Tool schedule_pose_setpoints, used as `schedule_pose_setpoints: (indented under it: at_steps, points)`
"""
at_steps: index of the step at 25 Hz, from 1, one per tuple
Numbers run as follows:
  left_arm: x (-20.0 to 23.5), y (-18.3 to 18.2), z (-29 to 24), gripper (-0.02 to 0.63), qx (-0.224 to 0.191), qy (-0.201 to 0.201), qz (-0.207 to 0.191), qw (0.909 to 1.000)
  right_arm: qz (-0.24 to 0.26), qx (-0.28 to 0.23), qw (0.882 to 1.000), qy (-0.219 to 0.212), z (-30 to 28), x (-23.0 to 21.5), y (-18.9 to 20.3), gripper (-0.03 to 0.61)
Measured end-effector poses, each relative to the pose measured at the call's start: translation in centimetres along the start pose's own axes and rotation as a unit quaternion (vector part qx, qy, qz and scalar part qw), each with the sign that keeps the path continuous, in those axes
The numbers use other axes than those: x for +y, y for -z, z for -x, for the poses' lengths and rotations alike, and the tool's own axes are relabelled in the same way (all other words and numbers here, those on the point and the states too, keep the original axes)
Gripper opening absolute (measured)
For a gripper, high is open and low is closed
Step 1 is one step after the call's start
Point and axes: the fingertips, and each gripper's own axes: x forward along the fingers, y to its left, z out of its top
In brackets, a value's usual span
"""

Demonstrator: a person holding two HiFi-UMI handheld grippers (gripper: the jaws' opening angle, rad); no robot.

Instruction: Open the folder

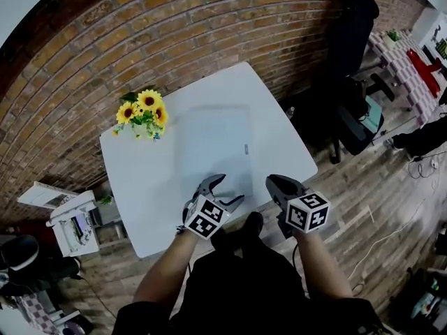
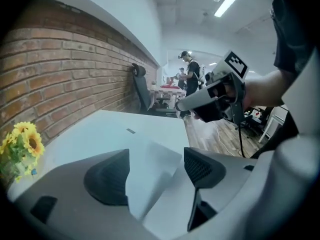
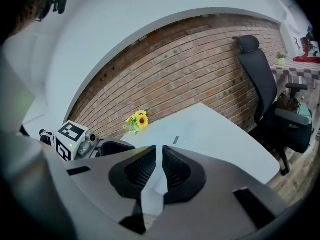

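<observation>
The pale flat plastic folder [image 1: 213, 142] lies on your white bench [image 1: 133, 208], hardly visible against it; near its front edge your left gripper [image 1: 225, 190] has jaws apart, your right gripper [image 1: 272, 182] jaws together, both empty

The folder [image 1: 213, 142] looks like pale, smooth plastic (frosted rather than glossy) on a matt white table [image 1: 133, 180]. The brick wall [image 1: 209, 26] is rough and red; the floor [image 1: 349, 187] shows wood-grain planks.

No readable text, label or number anywhere (only black-and-white square markers [image 1: 207, 217])
</observation>
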Motion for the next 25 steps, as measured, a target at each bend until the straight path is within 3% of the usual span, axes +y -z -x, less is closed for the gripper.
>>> schedule_pose_setpoints:
  at_steps: [4, 9, 16, 22, 25]
  points:
    - [-1.4, 1.5, -1.1, 0.379, 0.031, 0.024, -0.046, 0.9982, -0.010, 0.010, 1.000, 0.003, -0.2, 0.7, 0.9, 0.056]
    - [-1.7, 3.4, -2.6, 0.416, 0.074, 0.019, -0.117, 0.9902, -0.009, 0.015, 1.000, 0.012, -0.2, 1.4, 1.4, 0.055]
    - [-1.7, 4.5, -3.3, 0.414, 0.098, 0.020, -0.137, 0.9856, -0.010, 0.020, 1.000, 0.015, -0.3, 2.5, 2.4, 0.054]
    - [-0.9, 4.4, -3.2, 0.393, 0.110, 0.001, -0.158, 0.9813, -0.010, 0.031, 0.999, 0.015, -0.2, 2.6, 3.0, 0.055]
    - [-0.3, 4.4, -3.0, 0.310, 0.113, -0.007, -0.167, 0.9795, -0.012, 0.031, 0.999, 0.017, 0.0, 2.4, 2.9, 0.055]
